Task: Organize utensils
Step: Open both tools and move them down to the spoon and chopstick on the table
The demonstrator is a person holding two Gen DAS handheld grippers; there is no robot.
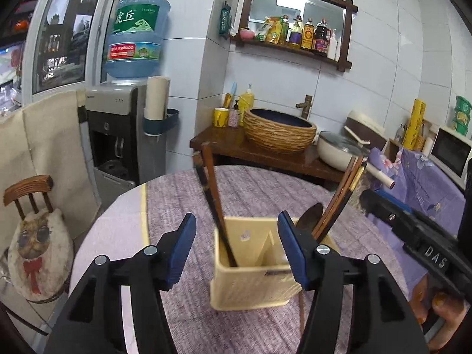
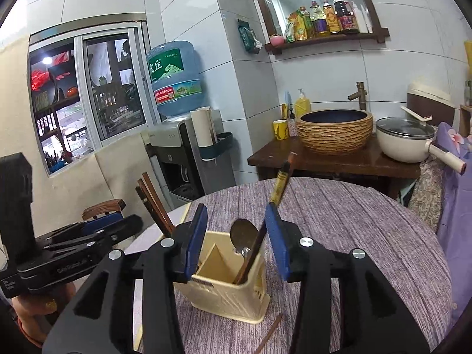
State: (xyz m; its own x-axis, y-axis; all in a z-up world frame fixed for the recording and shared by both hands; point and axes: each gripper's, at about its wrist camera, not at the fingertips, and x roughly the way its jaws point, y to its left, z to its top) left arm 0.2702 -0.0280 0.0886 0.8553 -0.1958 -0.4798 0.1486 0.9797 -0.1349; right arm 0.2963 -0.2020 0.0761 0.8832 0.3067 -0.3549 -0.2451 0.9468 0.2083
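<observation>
A cream two-compartment utensil holder (image 1: 250, 283) (image 2: 233, 290) stands on the round table with a purple cloth (image 1: 259, 188). Chopsticks (image 1: 214, 203) lean in its left compartment. More chopsticks (image 1: 339, 197) and a metal spoon (image 1: 309, 215) (image 2: 242, 236) stand in the other. My left gripper (image 1: 237, 247) is open and empty, just in front of the holder. My right gripper (image 2: 237, 239) is open and empty, its fingers on either side of the spoon and chopsticks (image 2: 277, 197). One chopstick (image 2: 270, 334) lies on the cloth beside the holder.
A wooden side table (image 2: 339, 162) behind holds a woven basin (image 2: 334, 131) and a white lidded pot (image 2: 405, 141). A water dispenser (image 1: 118, 135) and a chair with a cat cushion (image 1: 37, 247) stand left. A purple cloth drapes on the right.
</observation>
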